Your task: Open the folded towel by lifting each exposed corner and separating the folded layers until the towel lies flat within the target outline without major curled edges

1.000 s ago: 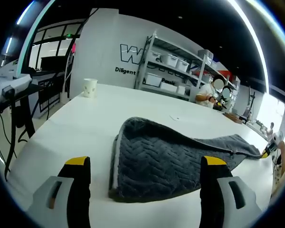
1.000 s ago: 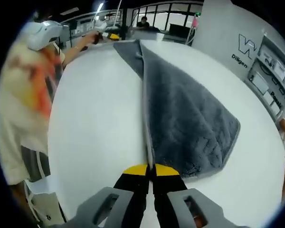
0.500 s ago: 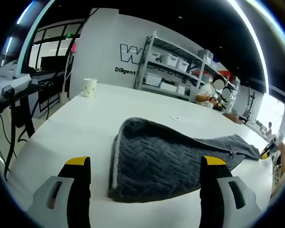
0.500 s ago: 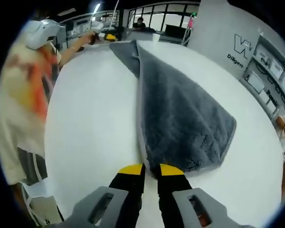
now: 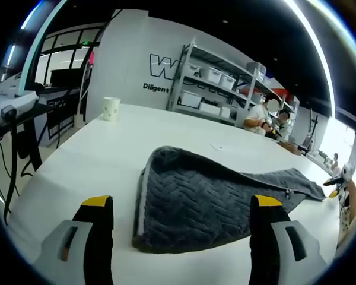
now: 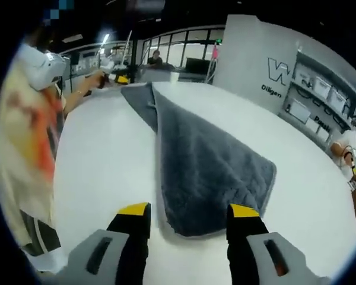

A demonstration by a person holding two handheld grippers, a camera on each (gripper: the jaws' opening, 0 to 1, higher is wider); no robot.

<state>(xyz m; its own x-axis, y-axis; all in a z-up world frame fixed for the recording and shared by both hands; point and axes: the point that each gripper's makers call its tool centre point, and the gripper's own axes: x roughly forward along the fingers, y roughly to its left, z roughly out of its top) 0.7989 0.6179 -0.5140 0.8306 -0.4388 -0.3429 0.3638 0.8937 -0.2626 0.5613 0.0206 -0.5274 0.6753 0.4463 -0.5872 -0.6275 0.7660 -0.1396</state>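
1. Two grippers, both spread wide and holding nothing: left gripper (image 5: 177, 208) with yellow-tipped jaws far apart, right gripper (image 6: 190, 214) likewise parted above the near end of the towel.
2. Grey towel (image 5: 207, 196) lay folded on the white table (image 5: 77, 160), in the left gripper view between the two jaws and just beyond them, not touched.
3. Near folded edge of the towel (image 6: 202, 172) ran pale-trimmed and rounded at the corner; in the right gripper view a long straight seam stretched away toward the far end, where the left gripper (image 6: 115, 76) showed in a hand.
4. Far tail of the towel tapered to a thin point at the right of the left gripper view, close beside the right gripper (image 5: 339, 183).
5. Plenty of bare table on every side of the towel: broad white margins left, right and behind.
6. Paper cup (image 5: 111, 109) stood well apart, near the far table edge.
7. Shelving (image 5: 219, 89) with bins stood behind the table, against a wall with lettering.
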